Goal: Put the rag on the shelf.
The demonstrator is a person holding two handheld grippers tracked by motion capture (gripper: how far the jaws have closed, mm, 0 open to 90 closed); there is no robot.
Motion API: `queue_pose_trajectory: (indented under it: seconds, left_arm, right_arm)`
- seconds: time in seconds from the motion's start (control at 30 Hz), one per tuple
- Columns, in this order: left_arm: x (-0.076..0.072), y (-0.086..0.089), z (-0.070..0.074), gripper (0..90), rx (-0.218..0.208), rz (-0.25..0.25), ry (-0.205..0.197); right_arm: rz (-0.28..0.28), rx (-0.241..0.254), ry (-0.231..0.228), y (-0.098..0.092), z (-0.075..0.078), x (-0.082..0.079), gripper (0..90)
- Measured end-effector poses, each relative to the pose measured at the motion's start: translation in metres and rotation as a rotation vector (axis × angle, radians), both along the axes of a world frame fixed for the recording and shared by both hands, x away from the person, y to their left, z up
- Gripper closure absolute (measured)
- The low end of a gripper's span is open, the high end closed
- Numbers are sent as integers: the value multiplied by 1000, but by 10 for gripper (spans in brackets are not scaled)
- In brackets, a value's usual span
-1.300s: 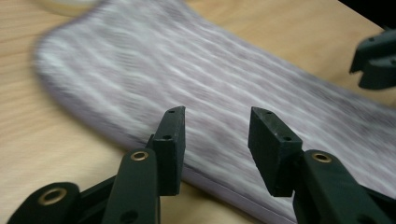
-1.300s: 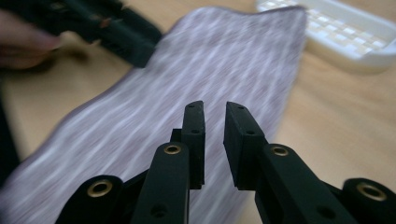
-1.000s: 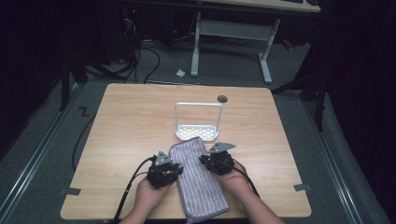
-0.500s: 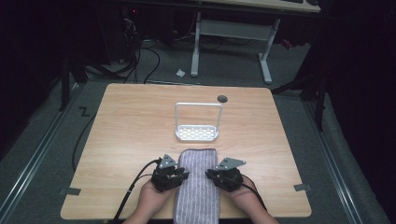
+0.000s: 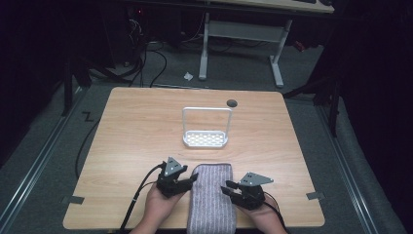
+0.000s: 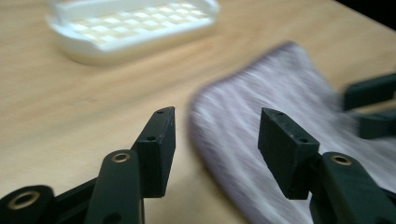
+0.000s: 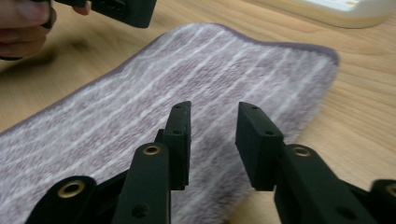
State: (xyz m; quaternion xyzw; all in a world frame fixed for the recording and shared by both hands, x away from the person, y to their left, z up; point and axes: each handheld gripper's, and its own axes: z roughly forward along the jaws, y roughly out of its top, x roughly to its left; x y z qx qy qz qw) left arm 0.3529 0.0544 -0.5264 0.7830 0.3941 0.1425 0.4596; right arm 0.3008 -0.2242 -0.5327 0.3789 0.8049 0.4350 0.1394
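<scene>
Two grippers flank the towel [image 5: 211, 200], which lies just in front of the white rack [image 5: 205, 140], long axis running from the rack toward the person. Left gripper [image 5: 191, 179] and right gripper [image 5: 228, 190], jaws just opening, are spread, pinching nothing, both about equally near. Towel's near end is cut off.

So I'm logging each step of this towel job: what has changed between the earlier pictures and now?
The towel, slanted a second ago, now lies straight along the near edge. The right gripper has slid out to the towel's right side; the left gripper sits at its left edge. Both have just been opening their jaws and have let the cloth go. The white rack and the table stayed as they were.
</scene>
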Motion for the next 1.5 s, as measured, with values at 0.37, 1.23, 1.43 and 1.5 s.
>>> queue_pose_trajectory:
  seconds: [0.37,1.23,1.43,1.5]
  left_arm:
    - [15,-16,-16,457,-1,-34,77]
    - [11,-29,-16,796,15,-22,72]
    - [-1,-26,-14,793,-9,-14,19]
    - [-13,-22,-12,791,-29,-22,-22]
  right_arm:
    - [-113,-7,-32,-12,0,12,594]
    - [-232,-114,-13,14,-7,42,811]
    - [-207,-87,-35,16,-6,33,835]
    - [-200,-76,-81,18,-3,22,834]
